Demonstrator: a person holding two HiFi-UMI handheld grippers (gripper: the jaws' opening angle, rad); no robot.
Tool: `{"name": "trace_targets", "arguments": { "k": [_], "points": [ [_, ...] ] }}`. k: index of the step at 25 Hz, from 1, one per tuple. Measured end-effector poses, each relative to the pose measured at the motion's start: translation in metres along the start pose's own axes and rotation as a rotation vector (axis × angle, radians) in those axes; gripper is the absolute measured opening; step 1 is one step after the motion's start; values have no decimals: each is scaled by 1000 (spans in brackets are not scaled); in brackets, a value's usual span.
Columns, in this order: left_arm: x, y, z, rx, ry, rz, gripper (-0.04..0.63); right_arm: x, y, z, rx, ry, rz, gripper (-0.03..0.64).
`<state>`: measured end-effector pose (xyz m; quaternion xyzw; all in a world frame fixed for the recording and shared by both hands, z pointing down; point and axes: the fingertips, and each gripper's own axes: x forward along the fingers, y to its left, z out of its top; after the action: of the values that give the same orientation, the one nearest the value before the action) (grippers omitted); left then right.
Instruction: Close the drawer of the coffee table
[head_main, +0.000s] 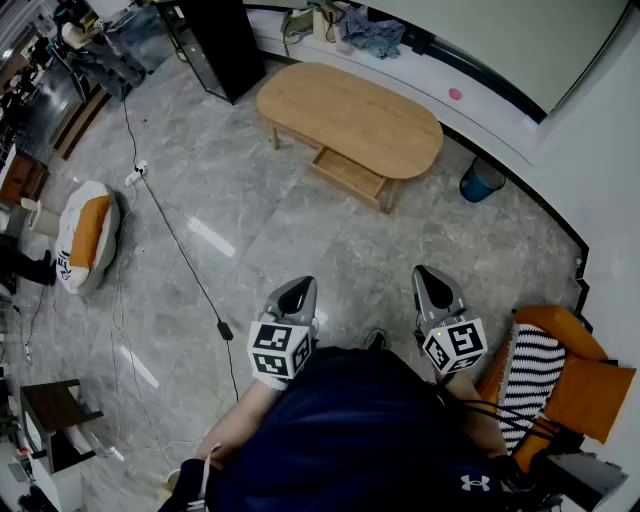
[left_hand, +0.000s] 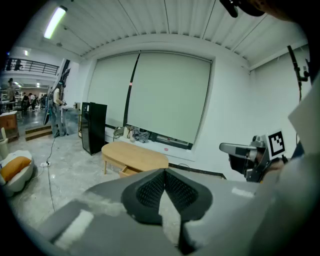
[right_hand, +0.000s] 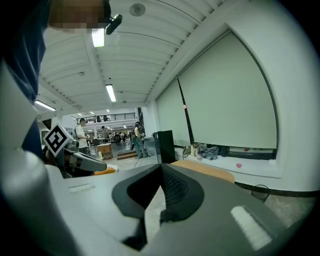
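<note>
An oval wooden coffee table (head_main: 350, 118) stands across the room, its drawer (head_main: 348, 175) pulled out toward me. The table (left_hand: 134, 156) also shows in the left gripper view with the drawer (left_hand: 129, 171) open under its top, and the table (right_hand: 204, 169) peeks over the jaws in the right gripper view. My left gripper (head_main: 296, 293) and right gripper (head_main: 432, 282) are both held near my body, well short of the table. Each is shut with nothing between its jaws.
A black cabinet (head_main: 222, 45) stands left of the table. A cable (head_main: 170, 230) runs across the grey stone floor. An orange and white cushion (head_main: 85, 235) lies at the left, an orange chair with a striped cushion (head_main: 550, 375) at the right, a blue bin (head_main: 482, 182) by the wall.
</note>
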<state>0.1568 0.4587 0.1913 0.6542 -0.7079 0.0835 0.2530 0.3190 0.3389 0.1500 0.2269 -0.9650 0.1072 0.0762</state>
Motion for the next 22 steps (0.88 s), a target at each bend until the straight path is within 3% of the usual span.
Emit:
{"name": "trace_targets", "arguments": {
  "k": [10, 16, 22],
  "points": [
    [15, -10, 3, 4, 9, 41, 2, -3, -22, -4, 38, 3, 39, 2],
    [17, -4, -4, -50, 8, 106, 2, 1, -40, -25, 64, 64, 65, 2],
    [40, 33, -11, -118, 47, 110, 2, 37, -58, -45, 96, 149, 17, 2]
  ]
}}
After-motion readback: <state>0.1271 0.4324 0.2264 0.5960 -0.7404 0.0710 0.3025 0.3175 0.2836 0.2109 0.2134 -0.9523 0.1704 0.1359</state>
